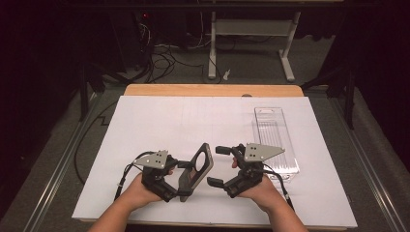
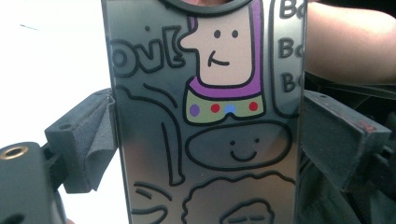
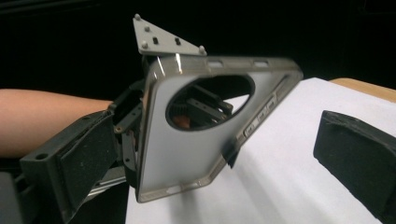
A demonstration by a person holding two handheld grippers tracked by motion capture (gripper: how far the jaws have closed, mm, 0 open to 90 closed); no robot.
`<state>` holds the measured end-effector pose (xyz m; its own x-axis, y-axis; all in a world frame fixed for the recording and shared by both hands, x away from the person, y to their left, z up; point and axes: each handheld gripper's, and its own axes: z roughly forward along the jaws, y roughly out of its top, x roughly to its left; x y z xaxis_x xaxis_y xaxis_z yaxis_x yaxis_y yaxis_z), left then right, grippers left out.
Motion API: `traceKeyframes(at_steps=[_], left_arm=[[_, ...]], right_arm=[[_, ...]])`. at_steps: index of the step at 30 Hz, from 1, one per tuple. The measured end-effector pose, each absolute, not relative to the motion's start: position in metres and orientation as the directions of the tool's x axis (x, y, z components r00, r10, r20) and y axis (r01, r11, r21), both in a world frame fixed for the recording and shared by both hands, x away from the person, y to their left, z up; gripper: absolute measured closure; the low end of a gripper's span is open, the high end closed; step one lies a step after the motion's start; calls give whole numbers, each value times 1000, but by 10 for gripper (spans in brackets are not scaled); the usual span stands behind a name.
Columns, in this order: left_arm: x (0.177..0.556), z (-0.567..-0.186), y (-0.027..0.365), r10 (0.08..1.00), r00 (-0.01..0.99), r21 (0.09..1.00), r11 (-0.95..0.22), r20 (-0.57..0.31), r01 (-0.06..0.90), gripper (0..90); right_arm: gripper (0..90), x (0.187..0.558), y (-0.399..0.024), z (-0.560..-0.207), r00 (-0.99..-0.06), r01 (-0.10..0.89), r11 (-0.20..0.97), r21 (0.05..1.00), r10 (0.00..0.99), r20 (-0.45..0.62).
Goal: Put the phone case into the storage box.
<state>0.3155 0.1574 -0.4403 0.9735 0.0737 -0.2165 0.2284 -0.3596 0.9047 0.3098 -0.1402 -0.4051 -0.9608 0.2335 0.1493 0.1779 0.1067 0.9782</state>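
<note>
held upright above the near middle of the table (image 1: 145, 116), a phone case (image 1: 197, 170) printed with cartoon figures, clamped by its long edges in the left claw (image 1: 180, 180). just to its right, the right claw (image 1: 220, 166) released and empty, jaws spread toward the case; judged a handover or regrasp, calling next for a closing of the right jaws on a free edge. farther right, a clear plastic package (image 1: 275, 140) lying flat, well out of the way.
</note>
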Motion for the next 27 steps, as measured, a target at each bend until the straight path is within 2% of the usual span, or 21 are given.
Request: traceKeyframes(at_steps=[27], left_arm=[[312, -442, 151, 7, 975, 900, -385, -222, 207, 126]], right_arm=[[1, 311, -130, -401, -970, 175, 92, 980, 185, 156]])
